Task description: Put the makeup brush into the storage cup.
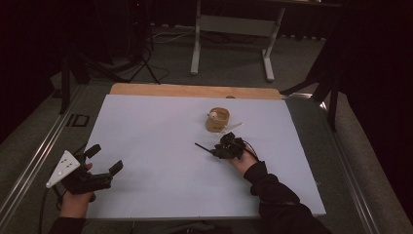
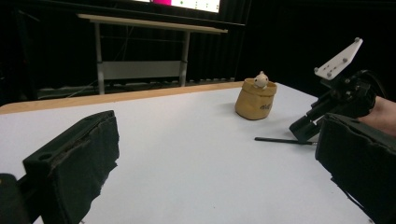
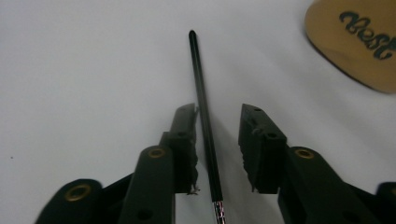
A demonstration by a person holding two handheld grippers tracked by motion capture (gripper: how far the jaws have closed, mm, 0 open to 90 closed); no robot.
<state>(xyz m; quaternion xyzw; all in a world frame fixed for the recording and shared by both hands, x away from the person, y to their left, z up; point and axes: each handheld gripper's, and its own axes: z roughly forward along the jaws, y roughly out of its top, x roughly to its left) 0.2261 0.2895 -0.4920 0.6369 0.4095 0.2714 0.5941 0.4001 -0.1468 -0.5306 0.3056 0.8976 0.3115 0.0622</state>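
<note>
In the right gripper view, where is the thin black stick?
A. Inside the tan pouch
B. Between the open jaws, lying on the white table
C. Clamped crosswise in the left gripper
B: the thin black stick lies on the white table between the right gripper's jaws, which stand apart.

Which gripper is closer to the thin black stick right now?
Right. The right gripper straddles the thin black stick, jaws open on either side of it. The left gripper sits open at the table's near left corner, well apart from the stick.

L gripper [image 1: 103, 158] jaws wide, R gripper [image 3: 217, 135] jaws parted
</note>
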